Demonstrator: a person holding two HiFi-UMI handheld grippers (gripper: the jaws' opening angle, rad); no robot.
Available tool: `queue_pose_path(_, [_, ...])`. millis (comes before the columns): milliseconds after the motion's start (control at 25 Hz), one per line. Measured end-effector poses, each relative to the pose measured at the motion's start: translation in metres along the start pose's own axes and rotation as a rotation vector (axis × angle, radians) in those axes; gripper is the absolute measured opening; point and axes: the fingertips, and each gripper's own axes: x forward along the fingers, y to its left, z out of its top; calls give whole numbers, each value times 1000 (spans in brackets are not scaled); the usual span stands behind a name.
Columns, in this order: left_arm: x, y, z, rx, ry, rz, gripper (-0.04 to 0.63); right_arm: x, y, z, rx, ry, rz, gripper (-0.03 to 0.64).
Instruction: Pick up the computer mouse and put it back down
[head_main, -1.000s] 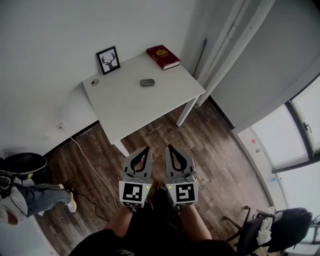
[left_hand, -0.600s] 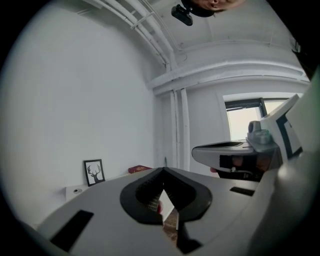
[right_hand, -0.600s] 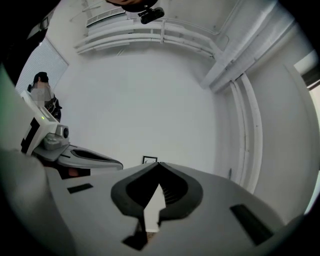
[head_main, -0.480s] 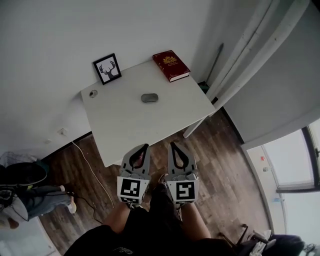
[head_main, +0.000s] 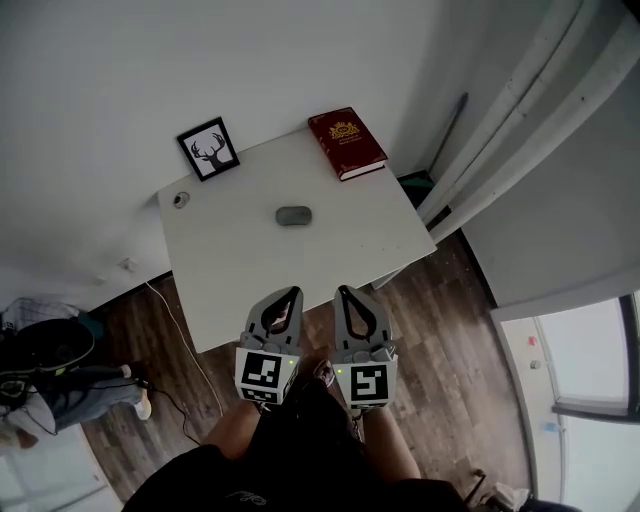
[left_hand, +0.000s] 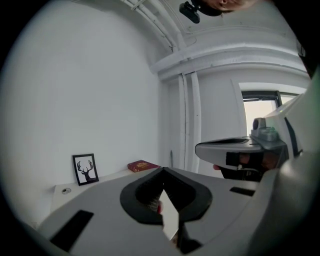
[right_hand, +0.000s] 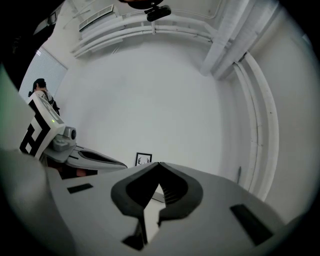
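A small grey computer mouse (head_main: 293, 215) lies near the middle of the white table (head_main: 230, 270) in the head view. My left gripper (head_main: 290, 293) and right gripper (head_main: 342, 292) are side by side at the table's near edge, both shut and empty, their tips pointing toward the table. The mouse lies well beyond both tips. In the left gripper view the left gripper (left_hand: 163, 171) has its jaws closed together. In the right gripper view the right gripper (right_hand: 159, 165) is closed the same way. The mouse is hidden in both gripper views.
A framed deer picture (head_main: 204, 148) leans on the wall at the table's back left. A red book (head_main: 346, 142) lies at the back right corner. A small round thing (head_main: 180, 200) sits at the left edge. A cable (head_main: 180, 335) runs over the wooden floor at left.
The table has drawn closer: both grippers, earlier over the floor short of it, now reach its near edge. Both stayed shut. The mouse has not moved on the table.
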Motion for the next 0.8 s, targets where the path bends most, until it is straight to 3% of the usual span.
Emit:
queue_pose_path(440, [41, 4, 2, 31, 30, -28, 0, 35, -20, -13, 10, 19, 20, 18])
queue_pose_path(800, [76, 40, -16, -19, 77, -40, 0, 90, -20, -33, -28, 94, 68, 18])
